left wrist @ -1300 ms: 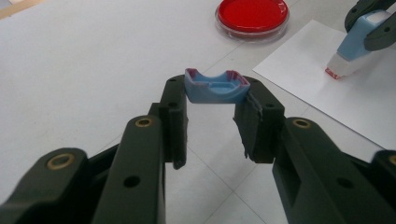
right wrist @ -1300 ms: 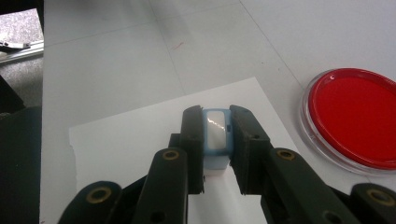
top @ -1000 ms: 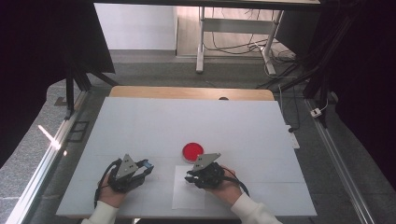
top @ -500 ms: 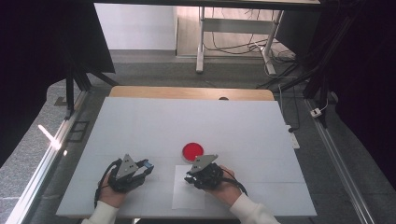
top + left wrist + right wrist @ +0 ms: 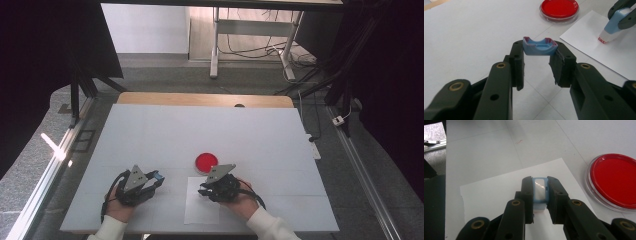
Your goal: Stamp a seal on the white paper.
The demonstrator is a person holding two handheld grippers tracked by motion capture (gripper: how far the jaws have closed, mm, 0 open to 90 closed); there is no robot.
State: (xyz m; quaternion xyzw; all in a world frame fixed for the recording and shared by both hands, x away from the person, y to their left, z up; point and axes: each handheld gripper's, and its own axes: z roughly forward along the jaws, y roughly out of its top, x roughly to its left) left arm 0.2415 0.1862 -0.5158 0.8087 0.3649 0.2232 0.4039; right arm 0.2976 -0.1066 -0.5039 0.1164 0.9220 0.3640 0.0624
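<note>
Fingers of the left gripper (image 5: 537, 66) are clenched on a small blue cap (image 5: 539, 46), pinched by its two ends between the fingertips, its hollow side up and red stains along its rim. Jaws of the right gripper (image 5: 539, 197) are clamped on a pale blue stamp (image 5: 539, 191), gripping its flat sides, with the stamp standing nearly upright and its lower end down on a white sheet of paper (image 5: 496, 192). From the left gripper view, the same stamp (image 5: 615, 26) shows a red-stained tip pressed against the paper (image 5: 614, 53), tilted slightly. From above, the left gripper (image 5: 159, 176) sits near the front edge of the white table (image 5: 200, 130), held in the person's left hand (image 5: 120, 207), just to the left of the paper (image 5: 200, 210). The right gripper (image 5: 204, 189), held in the right hand (image 5: 240, 202), rests over the upper part of that sheet. A round red dish (image 5: 206, 161) with a clear rim lies on the table just beyond the paper, between the two grippers and slightly farther away. Both white sleeves enter from the near edge.
</note>
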